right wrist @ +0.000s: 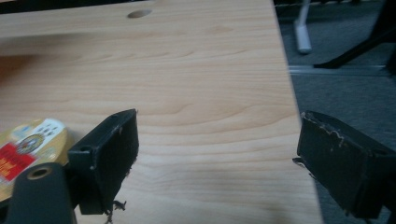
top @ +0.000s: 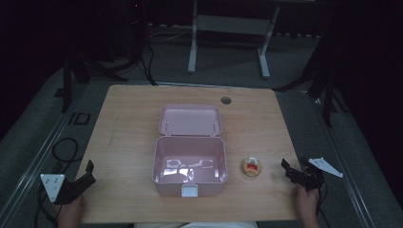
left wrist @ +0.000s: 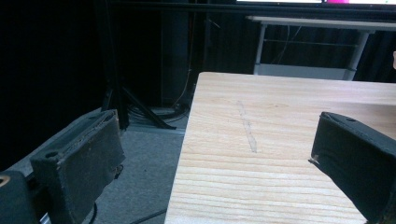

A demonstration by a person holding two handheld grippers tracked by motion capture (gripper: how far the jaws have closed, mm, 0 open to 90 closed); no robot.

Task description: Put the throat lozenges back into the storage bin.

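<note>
A pink box point(top: 189, 161) stands in the middle of the wooden table point(top: 123, 133), its lid point(top: 190, 120) swung open toward the far side and its inside bare. To its right lies a small round yellow tin with a red label point(top: 251, 166), which the right gripper view catches at the lower left point(right wrist: 28, 147). My left gripper point(top: 88, 172) hangs at the table's front left corner, jaws wide apart over the table edge point(left wrist: 215, 154). At the front right edge my right gripper point(top: 287, 168) is open too point(right wrist: 217, 154), just right of the tin, nothing between its jaws.
A round cable hole point(top: 225, 100) sits near the table's far edge. Beyond the table stand a white desk frame point(top: 228, 28) and dark stands on a grey floor. Cables point(top: 64, 152) lie on the floor at the left.
</note>
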